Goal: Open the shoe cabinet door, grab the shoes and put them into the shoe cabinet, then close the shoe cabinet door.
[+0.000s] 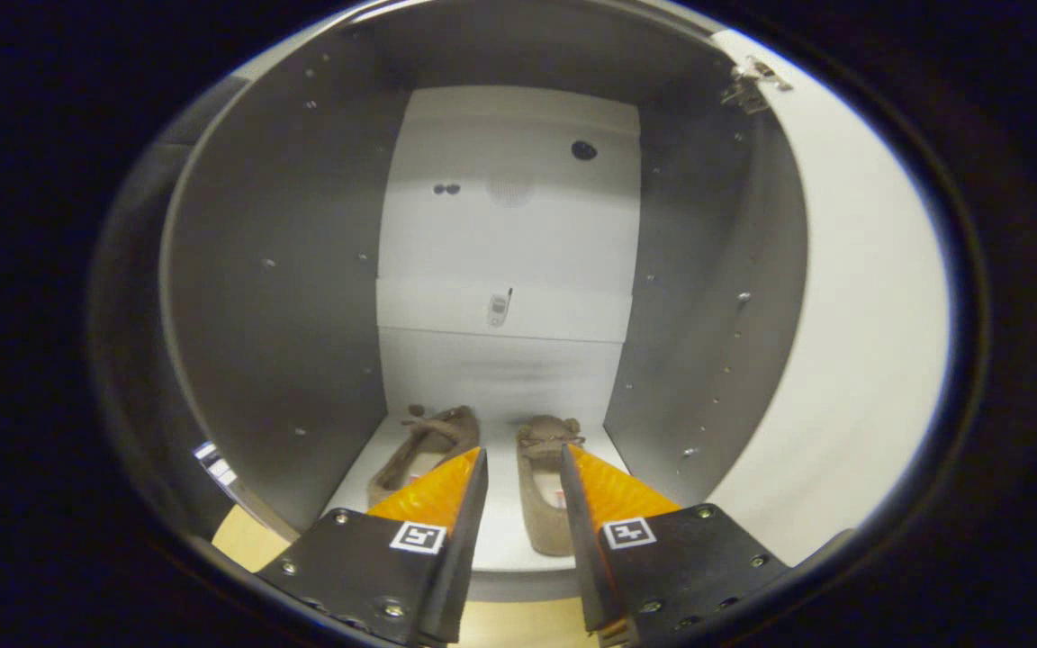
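A: Where do the shoes stand?

B: Both are on the white bottom shelf (505, 531) of the shoe cabinet (284, 270). The left shoe (419, 450) lies far in, near the left wall. The right shoe (544, 504) runs from the back toward the near edge, and its heel end sits close to the shelf's lip.

A: And the tool?

B: The gripper (523, 472) hovers at the cabinet's mouth. Its orange fingers (433, 490) stand a moderate gap apart with nothing between them; the right shoe shows through the gap, beyond the tips. It holds nothing.

A: So placing looks finished?

B: I judge so. What remains is closing the shoe cabinet door (852, 342), which hangs open on the right, with its hinge (752, 83) up at the far top corner.

A: What could spoil that?

B: Three things, I think. Pulling the fingers out low could catch the right shoe and drag it over the lip. If that heel overhangs, the door may strike it and stay ajar. And the door's inner face is smooth, so a push with bare fingertips may slip, or swing it too hard and make it bounce back.
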